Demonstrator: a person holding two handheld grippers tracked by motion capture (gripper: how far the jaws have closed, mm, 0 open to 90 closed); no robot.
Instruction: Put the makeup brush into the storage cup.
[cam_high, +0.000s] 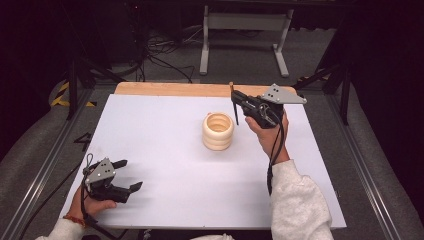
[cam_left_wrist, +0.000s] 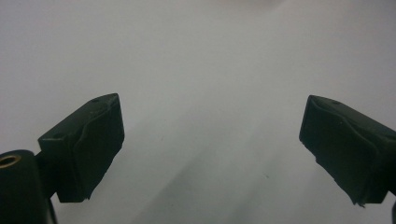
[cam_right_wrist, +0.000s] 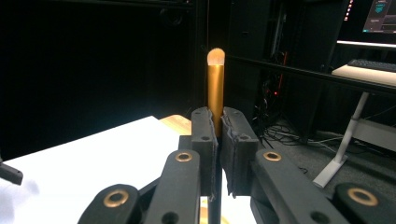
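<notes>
White matte tabletop (cam_high: 165, 150), one wooden strip along its far edge, dark room behind.
Left of the holder: one left gripper (cam_high: 127, 175), black jaws spread wide, nothing between. Centre: one cream ribbed round holder (cam_high: 218, 131), hollow, smooth. Just right of the holder: one right gripper (cam_high: 234, 102), jaws clenched on one slim makeup brush (cam_right_wrist: 215, 88), gold metal ferrule, pale bristle tip, upright.

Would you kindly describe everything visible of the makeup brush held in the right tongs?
The makeup brush is slim, with a shiny gold metal-looking ferrule, a small rounded pale bristle tip and a thin dark handle below. It stands upright, bristles up, clamped between the shut right tongs, above the table's far right part, beside the cream ribbed holder, not touching it.
</notes>
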